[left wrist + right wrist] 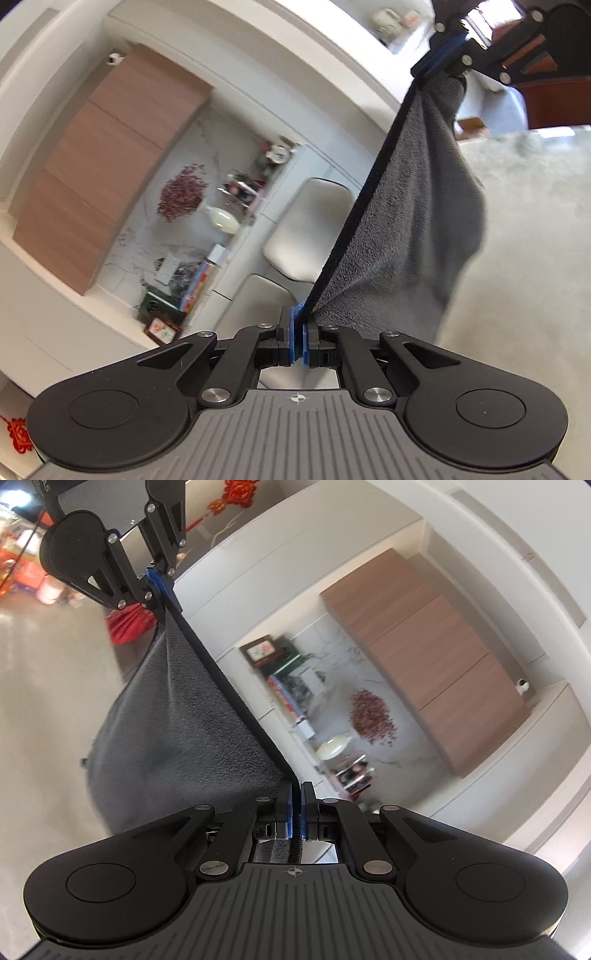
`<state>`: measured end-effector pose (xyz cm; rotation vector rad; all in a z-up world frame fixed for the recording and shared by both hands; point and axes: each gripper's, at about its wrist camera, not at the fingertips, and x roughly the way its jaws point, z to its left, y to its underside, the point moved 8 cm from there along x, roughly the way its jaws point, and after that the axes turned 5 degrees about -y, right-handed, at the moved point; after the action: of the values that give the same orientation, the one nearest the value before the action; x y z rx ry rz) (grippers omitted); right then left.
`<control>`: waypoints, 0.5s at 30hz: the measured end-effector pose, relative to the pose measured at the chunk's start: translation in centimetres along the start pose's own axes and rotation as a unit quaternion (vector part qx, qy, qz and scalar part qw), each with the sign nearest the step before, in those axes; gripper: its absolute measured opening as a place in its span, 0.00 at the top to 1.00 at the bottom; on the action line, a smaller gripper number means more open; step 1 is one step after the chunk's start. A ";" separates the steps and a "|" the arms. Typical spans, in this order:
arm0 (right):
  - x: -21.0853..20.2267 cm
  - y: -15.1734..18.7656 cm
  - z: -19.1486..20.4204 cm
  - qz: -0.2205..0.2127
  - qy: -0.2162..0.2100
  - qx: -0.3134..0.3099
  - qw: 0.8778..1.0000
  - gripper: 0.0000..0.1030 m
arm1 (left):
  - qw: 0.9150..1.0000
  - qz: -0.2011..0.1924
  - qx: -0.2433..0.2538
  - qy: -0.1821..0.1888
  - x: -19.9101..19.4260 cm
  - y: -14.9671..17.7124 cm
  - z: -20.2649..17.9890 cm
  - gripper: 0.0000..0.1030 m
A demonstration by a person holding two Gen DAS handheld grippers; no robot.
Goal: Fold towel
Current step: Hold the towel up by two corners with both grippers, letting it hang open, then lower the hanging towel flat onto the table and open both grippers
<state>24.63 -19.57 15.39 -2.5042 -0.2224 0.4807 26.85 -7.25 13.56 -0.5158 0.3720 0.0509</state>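
Pale table (524,229) — one grey towel (406,206) pinched taut between two closed grippers' fingers (291,332).

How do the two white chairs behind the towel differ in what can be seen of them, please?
The farther chair shows a whole rounded back; the nearer chair is partly hidden behind the left gripper. The towel edge crosses the farther chair, but only meets the nearer one's corner. Both are white and smooth.

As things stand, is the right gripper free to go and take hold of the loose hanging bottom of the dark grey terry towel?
Probably not. The right gripper is shut on one top corner of the dark grey terry towel, and the left gripper pinches the other, with the black-trimmed edge taut between them. It would need to let go first.
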 end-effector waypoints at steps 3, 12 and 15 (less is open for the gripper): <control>-1.9 2.6 5.0 0.027 -0.046 -0.014 0.999 0.97 | 0.999 0.015 0.014 0.045 -1.4 2.8 -5.2 0.97; -8.4 8.9 18.2 0.113 -0.201 -0.012 0.973 0.97 | 0.982 0.065 0.016 0.174 -6.8 10.2 -17.5 0.97; -10.0 9.7 20.8 0.130 -0.231 -0.008 0.964 0.97 | 0.977 0.079 0.010 0.196 -8.2 11.8 -19.8 0.97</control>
<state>7.88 -19.58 -3.30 -2.4127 -0.0730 1.1753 10.92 -6.30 -4.98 -0.4736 0.7993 0.0995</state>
